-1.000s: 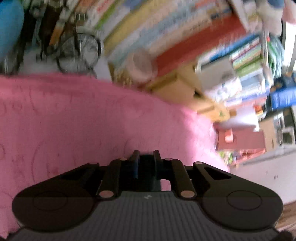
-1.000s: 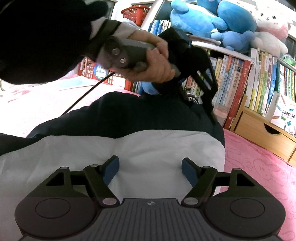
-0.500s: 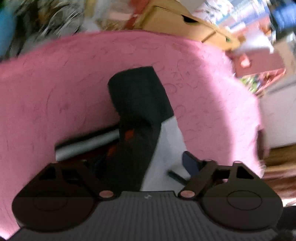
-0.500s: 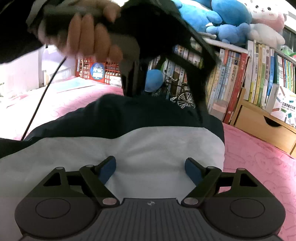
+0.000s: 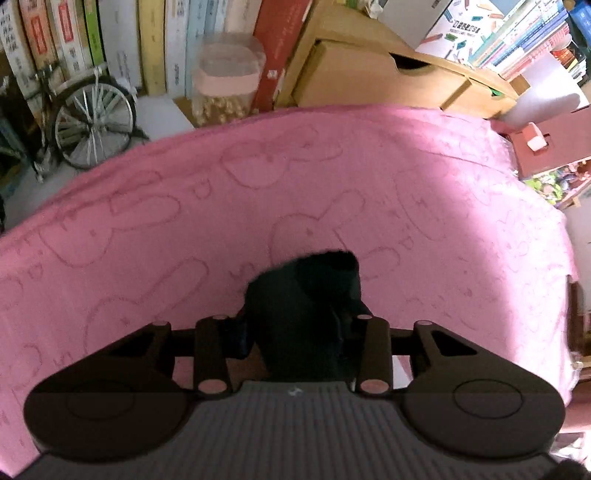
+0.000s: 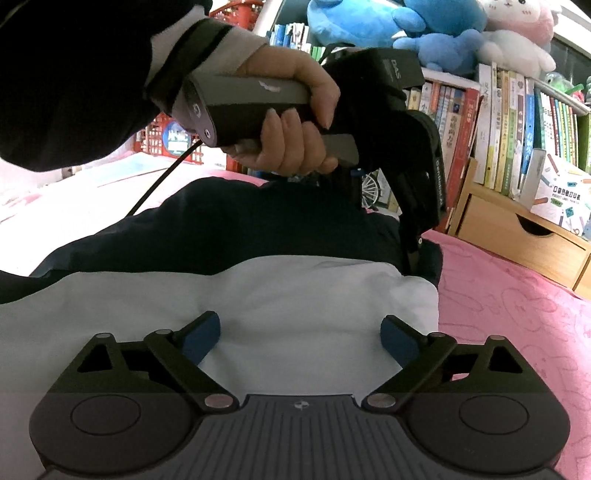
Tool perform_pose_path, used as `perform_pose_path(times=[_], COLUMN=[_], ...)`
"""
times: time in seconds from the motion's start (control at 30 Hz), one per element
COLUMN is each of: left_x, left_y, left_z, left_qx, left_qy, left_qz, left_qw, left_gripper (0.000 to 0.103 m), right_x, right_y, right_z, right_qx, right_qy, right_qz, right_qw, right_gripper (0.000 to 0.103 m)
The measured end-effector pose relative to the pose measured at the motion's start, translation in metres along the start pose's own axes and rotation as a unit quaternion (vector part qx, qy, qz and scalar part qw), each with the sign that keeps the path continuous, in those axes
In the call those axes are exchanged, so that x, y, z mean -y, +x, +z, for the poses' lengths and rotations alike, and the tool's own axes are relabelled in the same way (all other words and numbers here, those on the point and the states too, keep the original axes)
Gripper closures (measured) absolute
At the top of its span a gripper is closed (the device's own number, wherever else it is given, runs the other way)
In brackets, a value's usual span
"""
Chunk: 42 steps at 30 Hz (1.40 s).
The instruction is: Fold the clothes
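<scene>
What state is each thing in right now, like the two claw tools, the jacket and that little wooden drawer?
Left gripper: closing around dark fabric, grip unclear.
Right gripper: open, holding nothing, over the white panel.
Jacket: lying on the pink sheet, partly folded.
Wooden drawer: closed.

A pink bunny-print bedcover fills the near ground, with a row of upright books on a far shelf, blue and white plush toys above them, and a wooden drawer box at far right.
</scene>
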<state>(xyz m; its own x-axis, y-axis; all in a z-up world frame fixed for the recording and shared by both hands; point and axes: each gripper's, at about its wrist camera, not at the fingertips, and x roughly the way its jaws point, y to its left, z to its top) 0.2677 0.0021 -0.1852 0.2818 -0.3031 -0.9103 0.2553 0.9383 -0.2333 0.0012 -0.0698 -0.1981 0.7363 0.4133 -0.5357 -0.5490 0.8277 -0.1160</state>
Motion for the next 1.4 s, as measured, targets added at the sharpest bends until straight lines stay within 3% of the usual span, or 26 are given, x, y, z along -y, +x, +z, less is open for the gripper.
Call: perform_pose_path(times=[0.13, 0.17, 0.23, 0.3, 0.37, 0.53, 0.73, 0.87, 1.07, 1.2, 1.3, 1.4], left_x=[0.015, 0.017, 0.019, 0.023, 0.027, 0.027, 0.025, 0.019, 0.024, 0.022, 0.021, 0.023], left_y=[-0.013, -0.023, -0.054, -0.085, -0.113, -0.156, -0.141, -0.121, -0.116, -0.117, -0.119, -0.115], left_z=[0.001, 0.000, -0.011, -0.031, -0.063, -0.164, -0.260, -0.291, -0.299, -0.303, -0.311, -0.313], left_qx=[0.045, 0.058, 0.090, 0.118, 0.136, 0.127, 0.038, -0.003, -0.012, -0.019, -0.025, -0.025], left_qy=[0.037, 0.036, 0.028, 0.017, 0.003, -0.048, -0.076, -0.096, -0.100, -0.136, -0.172, -0.192], left_qz=[0.110, 0.119, 0.105, 0.106, 0.107, 0.113, 0.169, 0.183, 0.211, 0.214, 0.214, 0.222], left_qw=[0.9922, 0.9906, 0.9900, 0.9872, 0.9849, 0.9842, 0.9820, 0.9784, 0.9722, 0.9671, 0.9612, 0.9556], left_gripper=[0.056, 0.057, 0.048, 0.027, 0.026, 0.019, 0.019, 0.014, 0.004, 0.003, 0.003, 0.003], right_x=[-0.003, -0.002, 0.001, 0.006, 0.010, 0.016, 0.009, 0.000, 0.030, 0.051, 0.057, 0.065], right_y=[0.000, 0.000, -0.004, -0.008, -0.012, -0.029, -0.051, -0.056, -0.065, -0.081, -0.094, -0.090], right_z=[0.010, 0.016, 0.023, 0.029, 0.033, 0.032, 0.026, 0.010, -0.016, -0.020, -0.012, 0.012], right_qx=[-0.033, -0.056, -0.101, -0.146, -0.188, -0.283, -0.348, -0.396, -0.439, -0.427, -0.391, -0.329], right_qy=[-0.015, -0.016, -0.017, -0.016, -0.014, 0.014, 0.026, 0.016, 0.074, 0.090, 0.070, 0.082], right_qz=[-0.036, -0.043, -0.044, -0.043, -0.042, -0.020, 0.039, 0.058, 0.005, 0.004, 0.015, 0.056], right_qw=[0.999, 0.997, 0.994, 0.988, 0.981, 0.959, 0.936, 0.916, 0.895, 0.900, 0.918, 0.939], right_gripper=[0.000, 0.000, 0.000, 0.000, 0.000, 0.000, 0.000, 0.000, 0.001, 0.001, 0.004, 0.028])
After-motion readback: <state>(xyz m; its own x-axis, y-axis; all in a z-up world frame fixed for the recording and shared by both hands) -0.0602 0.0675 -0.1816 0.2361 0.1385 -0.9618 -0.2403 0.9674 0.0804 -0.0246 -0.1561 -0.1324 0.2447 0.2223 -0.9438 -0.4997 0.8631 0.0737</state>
